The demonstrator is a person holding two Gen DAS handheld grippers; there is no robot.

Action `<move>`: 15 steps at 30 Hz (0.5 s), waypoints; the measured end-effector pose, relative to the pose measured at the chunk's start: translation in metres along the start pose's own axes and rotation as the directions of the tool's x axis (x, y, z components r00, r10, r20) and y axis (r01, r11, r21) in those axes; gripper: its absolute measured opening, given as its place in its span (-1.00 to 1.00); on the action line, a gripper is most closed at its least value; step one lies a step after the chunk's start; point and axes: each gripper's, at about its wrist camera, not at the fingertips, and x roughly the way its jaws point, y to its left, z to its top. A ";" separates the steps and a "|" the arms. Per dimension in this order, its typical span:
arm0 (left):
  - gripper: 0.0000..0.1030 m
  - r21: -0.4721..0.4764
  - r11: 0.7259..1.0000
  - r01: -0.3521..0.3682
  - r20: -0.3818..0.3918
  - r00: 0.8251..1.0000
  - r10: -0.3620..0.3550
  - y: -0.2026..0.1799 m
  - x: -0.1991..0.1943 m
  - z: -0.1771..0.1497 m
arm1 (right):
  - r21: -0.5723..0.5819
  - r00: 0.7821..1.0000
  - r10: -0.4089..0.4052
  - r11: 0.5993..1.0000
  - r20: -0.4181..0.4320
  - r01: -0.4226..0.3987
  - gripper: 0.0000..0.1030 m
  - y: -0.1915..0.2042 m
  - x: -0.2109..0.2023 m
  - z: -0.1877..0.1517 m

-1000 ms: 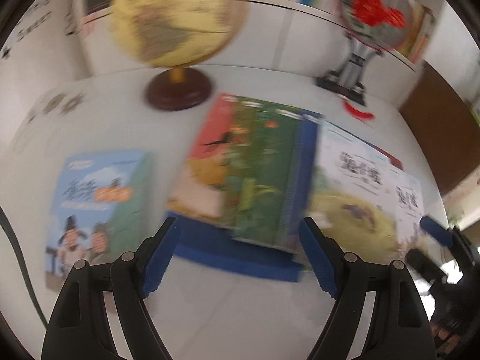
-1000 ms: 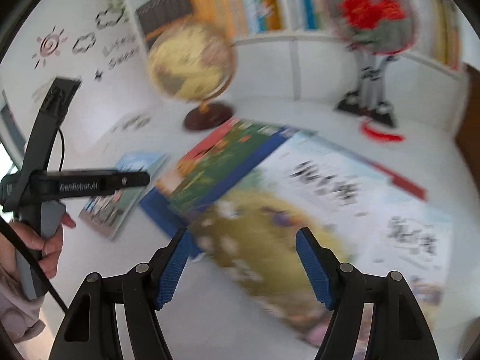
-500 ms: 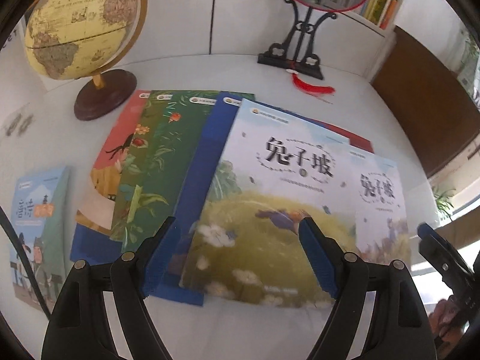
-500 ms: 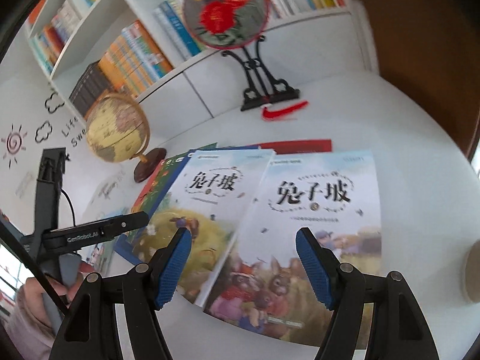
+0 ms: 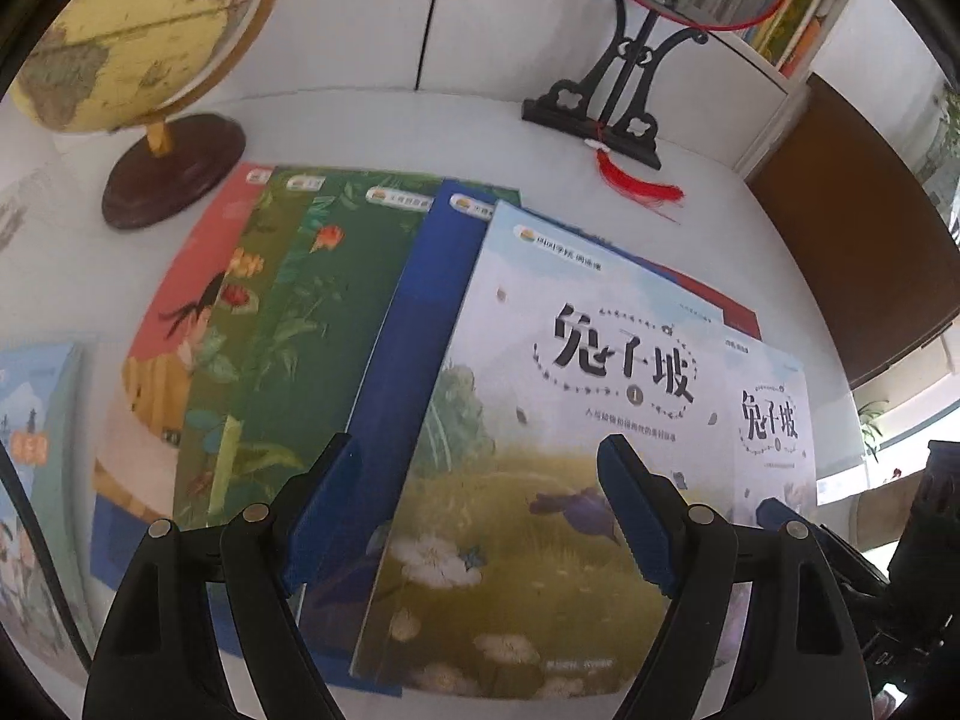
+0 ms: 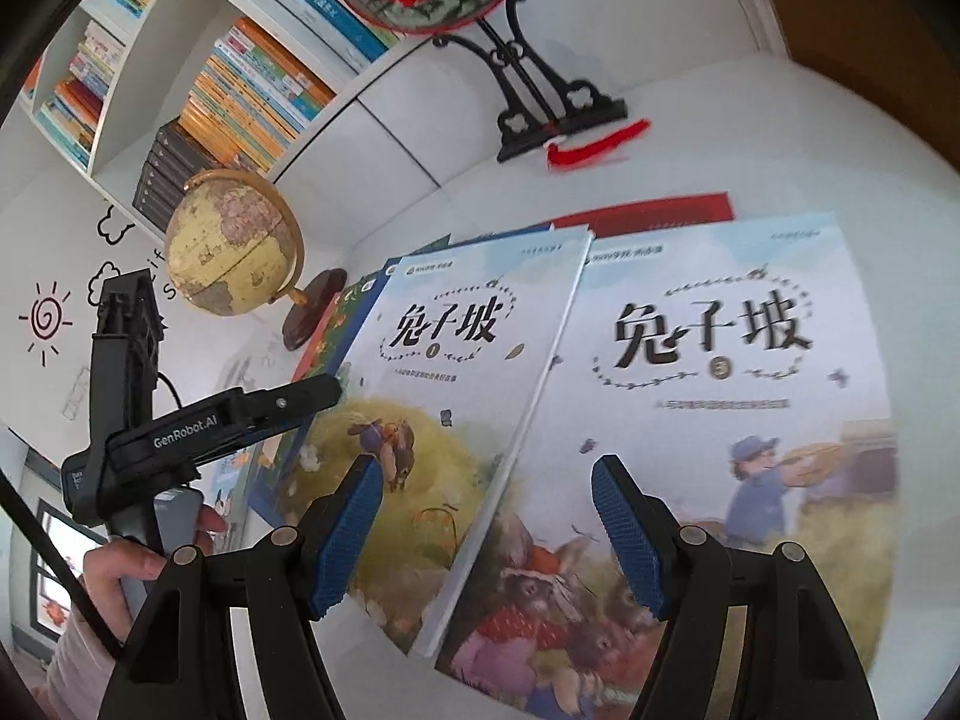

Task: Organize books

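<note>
Several picture books lie fanned flat on the white table. A pale book marked 1 (image 5: 540,438) lies on a blue book (image 5: 414,324), beside green books (image 5: 336,300) and a pink-red book (image 5: 180,324). A pale book marked 3 (image 6: 720,420) lies at the right, partly over a red book (image 6: 654,213); book 1 (image 6: 444,396) overlaps its left edge. My left gripper (image 5: 480,516) is open above book 1. My right gripper (image 6: 486,534) is open above the seam between books 1 and 3. Both are empty.
A globe (image 5: 138,30) on a dark base stands at the back left. A round fan on a black stand (image 5: 606,102) with a red tassel stands at the back. A light-blue book (image 5: 36,468) lies apart at the far left. Bookshelves (image 6: 240,78) line the wall.
Both grippers have moved closer to the books; the left view has swung right from the green books to book 1. The right view has settled over books 1 and 3. Both jaws stayed open.
</note>
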 end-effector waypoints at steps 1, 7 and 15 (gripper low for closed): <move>0.55 0.004 1.000 0.008 -0.002 1.000 -0.008 0.000 0.001 0.001 | 0.000 1.000 0.002 1.000 -0.006 -0.002 0.37 0.000 0.004 0.000; 0.70 0.071 0.996 0.048 -0.001 0.999 -0.048 -0.005 0.008 0.005 | 0.008 0.999 0.044 0.999 0.003 -0.044 0.39 0.000 0.015 0.008; 0.77 0.157 0.988 0.018 0.018 1.000 -0.021 -0.015 0.011 0.000 | 0.136 0.982 0.177 0.973 0.060 -0.184 0.46 -0.012 0.023 0.009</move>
